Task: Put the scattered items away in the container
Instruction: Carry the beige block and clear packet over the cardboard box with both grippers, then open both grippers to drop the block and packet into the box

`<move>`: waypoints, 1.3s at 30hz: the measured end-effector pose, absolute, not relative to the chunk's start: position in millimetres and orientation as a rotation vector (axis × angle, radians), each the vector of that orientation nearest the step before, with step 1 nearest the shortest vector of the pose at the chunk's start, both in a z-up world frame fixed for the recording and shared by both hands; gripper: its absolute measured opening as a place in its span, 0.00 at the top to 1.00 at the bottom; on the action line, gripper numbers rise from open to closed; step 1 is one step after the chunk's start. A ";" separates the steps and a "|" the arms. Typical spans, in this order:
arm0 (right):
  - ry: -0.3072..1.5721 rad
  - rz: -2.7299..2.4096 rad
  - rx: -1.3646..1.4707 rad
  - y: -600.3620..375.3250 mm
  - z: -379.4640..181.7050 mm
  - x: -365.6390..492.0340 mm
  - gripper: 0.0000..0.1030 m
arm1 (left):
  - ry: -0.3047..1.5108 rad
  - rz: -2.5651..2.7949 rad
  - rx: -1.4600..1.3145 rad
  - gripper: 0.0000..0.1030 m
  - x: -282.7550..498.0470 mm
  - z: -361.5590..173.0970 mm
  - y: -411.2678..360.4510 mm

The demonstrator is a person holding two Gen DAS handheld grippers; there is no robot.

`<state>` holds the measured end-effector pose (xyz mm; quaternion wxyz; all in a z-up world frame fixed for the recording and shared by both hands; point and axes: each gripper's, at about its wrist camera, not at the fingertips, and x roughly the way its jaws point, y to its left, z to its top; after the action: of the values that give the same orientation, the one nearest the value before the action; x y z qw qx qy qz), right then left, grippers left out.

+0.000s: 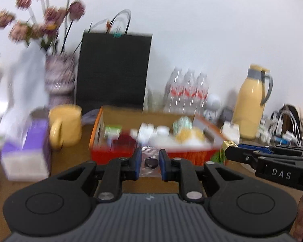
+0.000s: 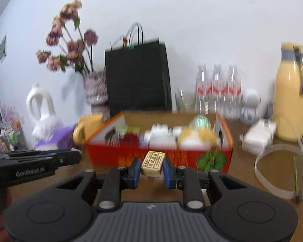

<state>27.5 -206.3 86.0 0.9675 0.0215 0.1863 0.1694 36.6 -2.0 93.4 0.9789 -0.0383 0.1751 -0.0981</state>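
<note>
Together we are holding both items just in front of the orange cardboard box: our right hand-held gripper is pinching a cream eraser, our left hand-held gripper is pinching a clear zip bag.

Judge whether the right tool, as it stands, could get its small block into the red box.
Probably yes: the right tool, shut on the small beige block, faces the red box, whose top is open; only the near wall must be cleared.
</note>
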 end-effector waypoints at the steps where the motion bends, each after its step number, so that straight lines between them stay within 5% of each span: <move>1: 0.354 0.341 0.037 -205.9 94.8 33.0 0.78 | 0.327 -0.203 -0.063 0.81 46.7 104.3 -4.1; 14: 0.251 0.382 -0.001 -200.2 184.2 121.2 0.78 | 0.284 -0.151 -0.063 0.81 145.5 171.7 -0.6; 27: 0.765 0.365 0.066 -194.2 167.2 314.2 0.78 | 0.817 -0.093 -0.013 0.81 343.1 121.0 -6.3; 39: 1.145 0.285 -0.076 -162.9 60.0 383.1 0.78 | 1.103 -0.025 0.052 0.80 393.2 49.6 -9.1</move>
<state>383.1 -162.9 60.0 0.8303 -0.0360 0.5397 0.1344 393.2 -9.1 49.6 0.8514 0.0246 0.5239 -0.0120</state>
